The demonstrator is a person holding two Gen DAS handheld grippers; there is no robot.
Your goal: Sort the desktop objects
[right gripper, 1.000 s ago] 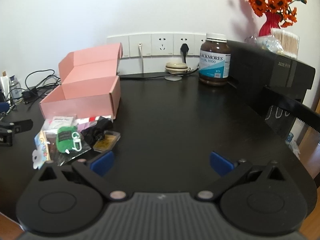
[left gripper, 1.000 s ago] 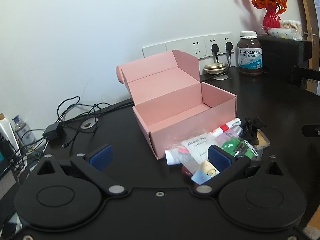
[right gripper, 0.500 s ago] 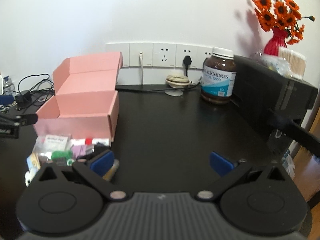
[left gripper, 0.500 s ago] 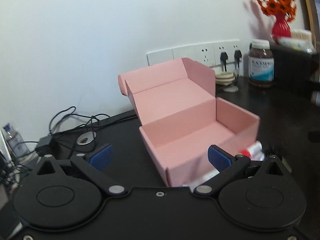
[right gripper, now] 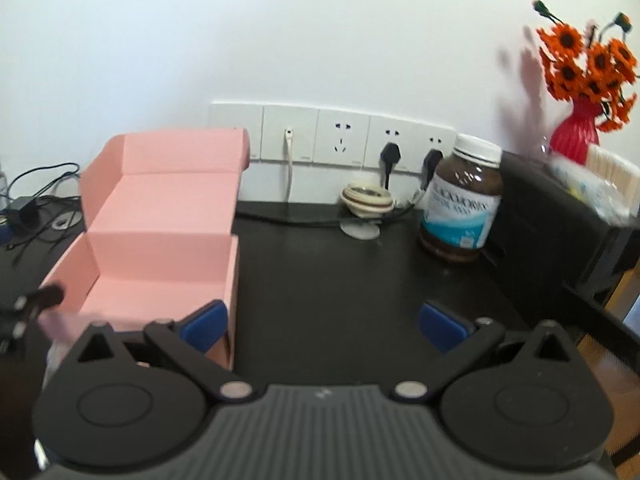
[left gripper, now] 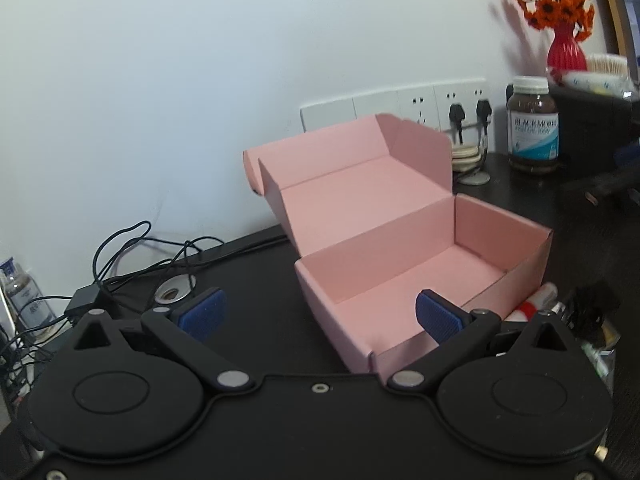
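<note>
Left gripper (left gripper: 320, 312) and right gripper (right gripper: 322, 322) both spread, empty. Open pink cardboard box (left gripper: 424, 256) on black desk (right gripper: 340, 280) — light, thin-walled, crushable; best pinched at front rim.

A brown supplement jar (right gripper: 460, 204) stands beside a red vase (right gripper: 576, 130).

The pink box (left gripper: 404, 248) is showing matt, smooth cardboard with creased folds. The desk (right gripper: 344, 284) is looking like dark, faintly grained wood with a dull sheen. The supplement jar (right gripper: 462, 204) is gleaming as glossy brown plastic or glass, which one being unclear, under a paper label. The red vase (left gripper: 566, 50) is shining glossily.
</note>
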